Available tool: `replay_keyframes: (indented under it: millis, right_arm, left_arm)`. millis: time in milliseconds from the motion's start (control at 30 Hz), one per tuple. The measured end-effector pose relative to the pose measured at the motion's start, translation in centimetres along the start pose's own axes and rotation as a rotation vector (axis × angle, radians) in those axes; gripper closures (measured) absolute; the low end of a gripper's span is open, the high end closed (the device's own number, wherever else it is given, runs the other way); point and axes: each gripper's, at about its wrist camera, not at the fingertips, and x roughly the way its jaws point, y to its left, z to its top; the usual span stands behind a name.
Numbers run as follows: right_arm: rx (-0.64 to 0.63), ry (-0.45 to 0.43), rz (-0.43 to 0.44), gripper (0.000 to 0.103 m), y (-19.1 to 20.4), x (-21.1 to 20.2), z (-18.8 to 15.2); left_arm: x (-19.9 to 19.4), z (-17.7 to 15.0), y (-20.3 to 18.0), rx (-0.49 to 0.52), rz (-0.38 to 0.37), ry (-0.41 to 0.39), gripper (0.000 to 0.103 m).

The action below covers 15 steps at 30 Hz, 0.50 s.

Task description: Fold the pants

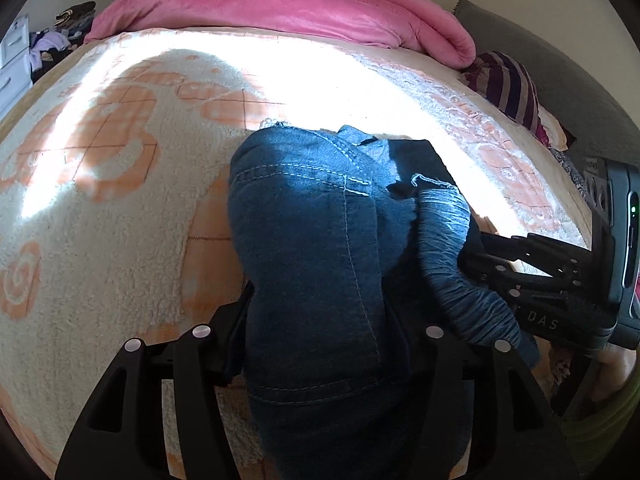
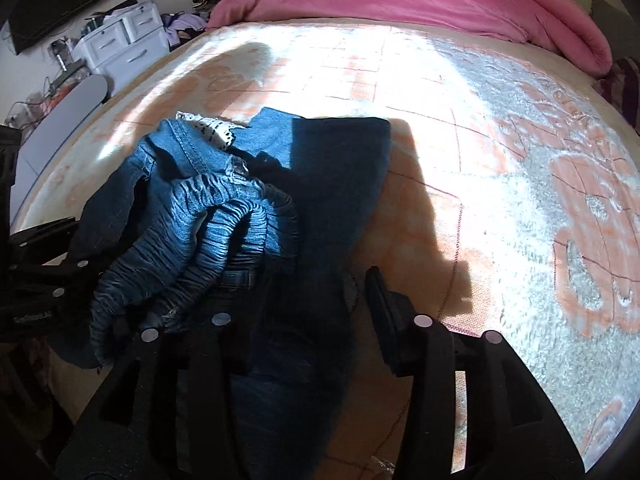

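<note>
- left tool: the jeans run right thru the gap and fill it. Near finger sits flush against the denim, the other one is buried under fabric, so we can't tell if it's actually pinching or just cradling.
- right tool: spread. The outer finger stands clear of the cloth w/ a strip of bed showing beside it; the dark leg of the jeans lies between the fingers, and the inner finger is hidden under it.
- the two tools are close together, side by side, both tipped down at the bed. Each shows up at the edge of the other's cam.
- jeans: bunched in a heap on the bed, right in front of both tools. The gathered, ruched waistband is humped up btw the tools, and one flat leg panel stretches away from the right tool.
- they're lying on a fuzzy cream blanket w/ orange swirl pattern, half in hard sunlight, half in shade.
- farther back: pink duvet rolled up along the far edge of the bed, well apart from the jeans.
- striped cloth crumpled at the bed's right side, just below the duvet's end.
- off the bed to the left: white drawers and a messy pile of clothes.
</note>
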Motion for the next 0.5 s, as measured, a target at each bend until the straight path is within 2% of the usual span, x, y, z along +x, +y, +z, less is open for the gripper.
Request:
replay_keyframes:
  millis: [133,167,233,400,500]
  right_arm:
    - [0.010,0.005,-0.019,0.057,0.1,-0.1,-0.1]
    - [0.016,0.003,-0.023,0.053,-0.1,-0.3,-0.1]
    - [0.026,-0.007,-0.023,0.045,-0.3,-0.8,-0.3]
    - [0.027,-0.062,-0.027,0.030,-0.6,-3.4,-1.1]
    - [0.041,-0.113,-0.012,0.019,-0.6,-5.5,-1.6]
  left_arm:
    - [-0.1,0.0,-0.1,0.000,0.004,0.001,0.046]
    - [-0.2,0.0,-0.2,0.002,0.007,0.001,0.046]
    - [-0.6,0.0,-0.2,0.002,0.016,-0.001,0.038]
    - [-2.3,-0.1,-0.5,0.009,0.029,-0.023,0.027]
    - [-4.4,-0.2,-1.1,0.021,0.039,-0.064,0.025]
